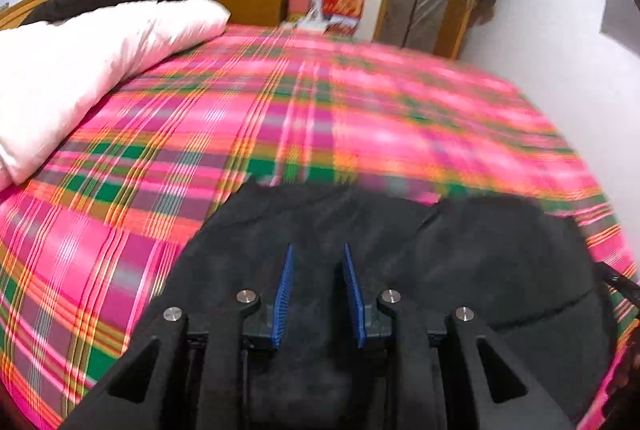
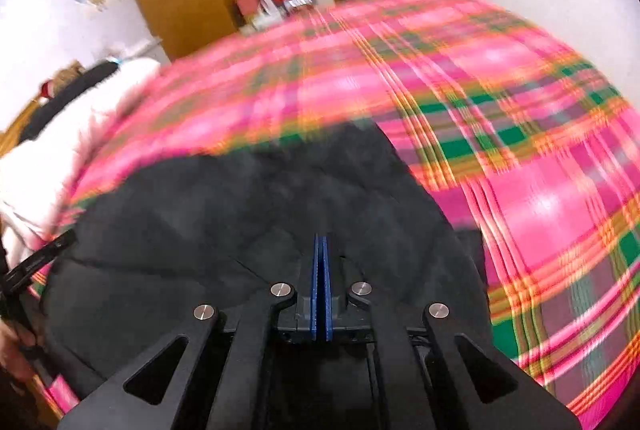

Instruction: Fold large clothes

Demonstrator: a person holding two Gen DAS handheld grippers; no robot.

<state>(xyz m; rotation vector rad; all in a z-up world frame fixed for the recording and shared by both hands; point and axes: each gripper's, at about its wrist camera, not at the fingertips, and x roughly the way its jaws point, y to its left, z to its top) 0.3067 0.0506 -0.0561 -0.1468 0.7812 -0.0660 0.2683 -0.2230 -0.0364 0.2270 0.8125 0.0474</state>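
1. Black garment (image 1: 360, 250) lies on the bed (image 1: 160, 150), at its near edge, within reach of both tools.
2. Left gripper (image 1: 319, 270): jaws parted, empty, poised over the cloth, apparently ready to pinch.
3. Right gripper (image 2: 320, 254): pads pressed together; whether cloth is caught cannot be told.
4. White duvet (image 1: 80, 62) lies aside, leaving folding room.

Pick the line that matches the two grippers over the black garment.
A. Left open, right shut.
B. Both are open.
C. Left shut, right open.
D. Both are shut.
A: the left gripper shows a clear gap between its blue pads above the black garment, while the right gripper has its pads pressed together.
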